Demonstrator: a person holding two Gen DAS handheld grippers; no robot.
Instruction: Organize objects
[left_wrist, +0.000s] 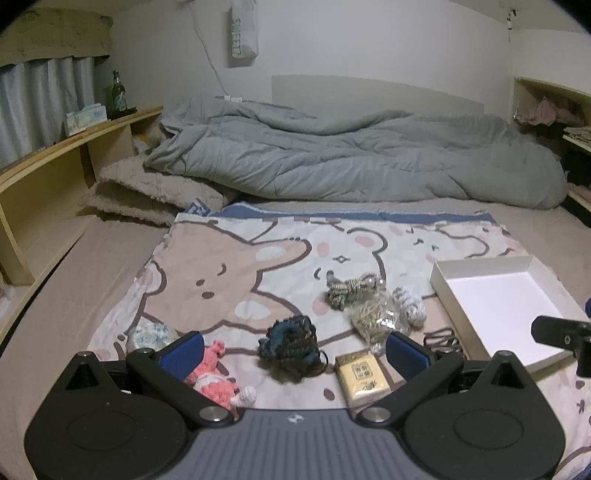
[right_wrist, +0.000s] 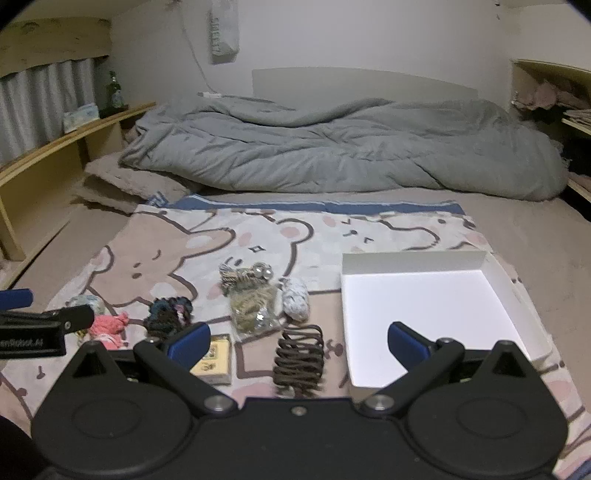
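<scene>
White box (right_wrist: 424, 306) sits empty on the bed's bear blanket (left_wrist: 229, 266), right of the clutter. Stiff card, light; take a wall. Dark scrunchie (left_wrist: 291, 341): soft, pinch its bulk. Yellow pack (left_wrist: 362, 376): rigid, grip its sides. Both tongs (left_wrist: 295, 350) (right_wrist: 299, 343) gape apart, holding nothing.

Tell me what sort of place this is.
Most likely a bedroom, with the work laid out on the bed itself. A rumpled grey duvet lies along the wall, a cartoon bear blanket covers the mattress, and a wooden bedside shelf holds a green bottle.
</scene>
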